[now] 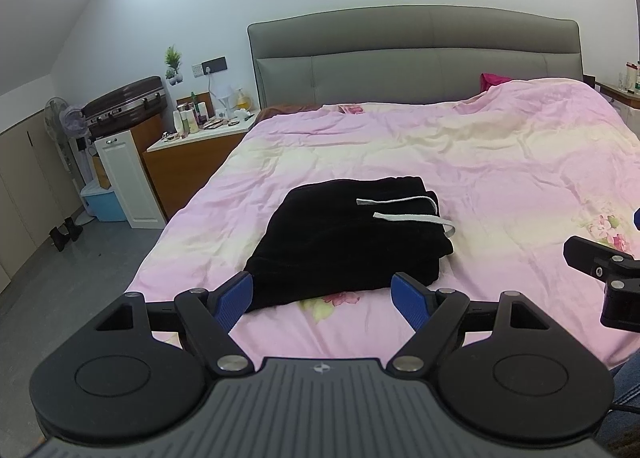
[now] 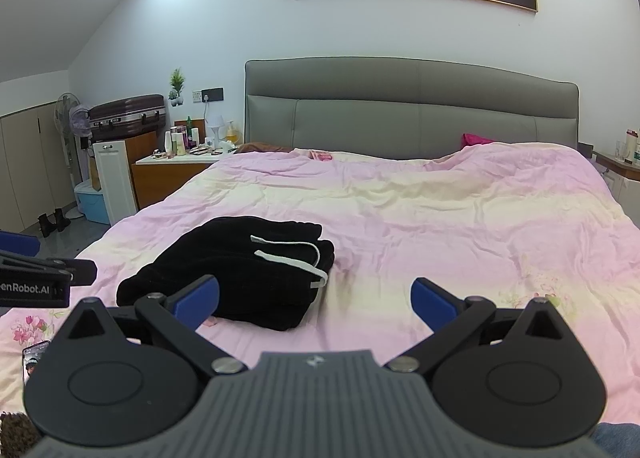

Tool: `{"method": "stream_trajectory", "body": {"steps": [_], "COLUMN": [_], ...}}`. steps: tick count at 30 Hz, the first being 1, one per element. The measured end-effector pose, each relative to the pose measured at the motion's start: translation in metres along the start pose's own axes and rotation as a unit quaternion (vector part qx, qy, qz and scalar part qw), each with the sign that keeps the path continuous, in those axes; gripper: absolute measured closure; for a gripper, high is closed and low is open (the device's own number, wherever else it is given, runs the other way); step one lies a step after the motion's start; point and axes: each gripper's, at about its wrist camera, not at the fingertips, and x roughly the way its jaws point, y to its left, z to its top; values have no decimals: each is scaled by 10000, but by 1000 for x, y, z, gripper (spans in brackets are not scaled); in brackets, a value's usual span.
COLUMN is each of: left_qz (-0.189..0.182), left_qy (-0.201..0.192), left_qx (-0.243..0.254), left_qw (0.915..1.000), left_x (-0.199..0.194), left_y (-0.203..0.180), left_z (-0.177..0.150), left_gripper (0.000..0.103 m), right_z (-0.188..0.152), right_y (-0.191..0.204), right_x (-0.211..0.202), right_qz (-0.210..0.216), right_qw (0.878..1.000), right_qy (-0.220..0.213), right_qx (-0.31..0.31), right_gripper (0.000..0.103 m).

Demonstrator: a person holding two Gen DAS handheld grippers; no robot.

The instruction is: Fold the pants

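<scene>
Both tools, left (image 1: 322,298) and right (image 2: 316,300), hover wide apart near folded pants (image 1: 348,242).

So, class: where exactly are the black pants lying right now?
The black pants lie folded on the pink bedspread near the foot of the bed, just ahead of the open left gripper.

I see a grey padded headboard (image 2: 412,106) against a pale wall, wooden nightstand (image 2: 168,174) left, possibly tiled grey floor (image 1: 72,278)
</scene>
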Motion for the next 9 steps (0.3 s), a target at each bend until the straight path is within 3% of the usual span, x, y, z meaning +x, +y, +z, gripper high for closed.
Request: {"method": "stream_trajectory", "body": {"steps": [9], "left_qz": [-74], "left_qy": [-99], "left_qx": [-29], "left_qw": [9999], "left_x": [-1], "left_y": [1], "left_z": [-1], "left_gripper": [11], "right_z": [0], "right_y": [0], "right_x": [0], "right_qz": [5], "right_qw": [10000], "right_qy": [-6], "right_qx": [-3], "right_gripper": [5]}}
